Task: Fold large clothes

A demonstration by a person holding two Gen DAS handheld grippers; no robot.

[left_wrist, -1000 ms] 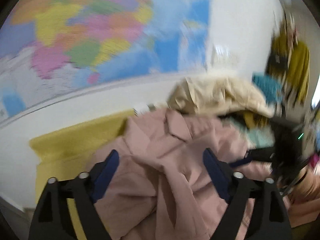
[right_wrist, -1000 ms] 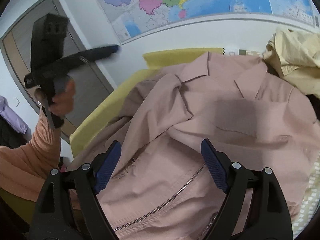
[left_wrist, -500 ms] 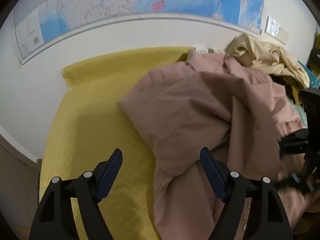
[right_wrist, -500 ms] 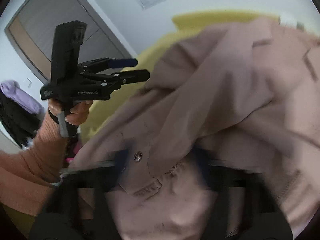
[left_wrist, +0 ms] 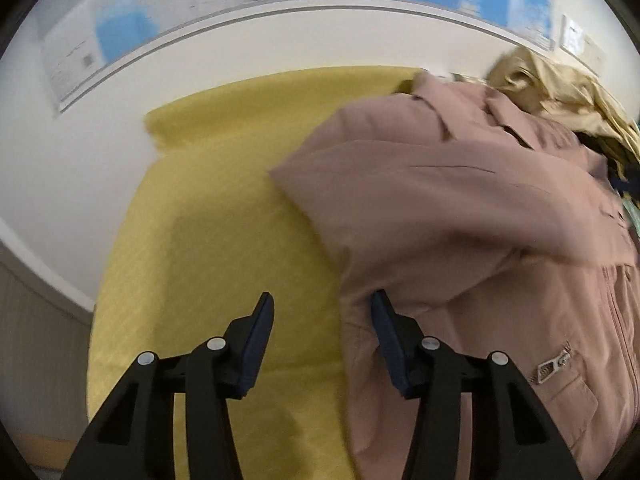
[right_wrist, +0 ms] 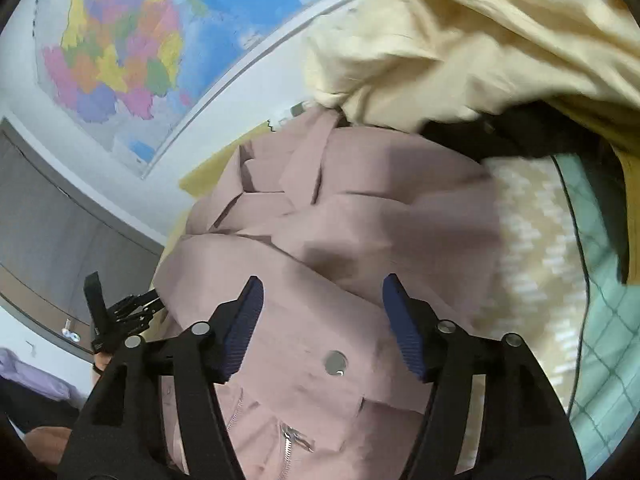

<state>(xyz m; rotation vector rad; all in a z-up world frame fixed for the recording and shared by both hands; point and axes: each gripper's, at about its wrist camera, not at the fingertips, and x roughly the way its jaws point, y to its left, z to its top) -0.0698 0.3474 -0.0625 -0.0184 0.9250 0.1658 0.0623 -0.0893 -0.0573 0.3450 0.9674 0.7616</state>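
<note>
Looking at the pink jacket [left_wrist: 460,216], it's lying rumpled over the right half of the yellow quilted cover [left_wrist: 224,216], collar up toward the far edge by the wall, hem toward the near edge, so its long axis runs far-to-near. The left gripper [left_wrist: 322,320] is the nearer one to the jacket's free side edge: that edge sits right at its right-hand pad, the other pad over bare cover. Its jaws are closing but nothing's pinched yet. The right gripper [right_wrist: 322,304] hangs over the jacket's front near a snap button [right_wrist: 335,362] and zipper, jaws opening, gripping nothing. Fabric looks like smooth, mid-weight twill, floppy, with flap pockets. A cream garment [right_wrist: 460,40] is heaped at the far right corner.
</note>
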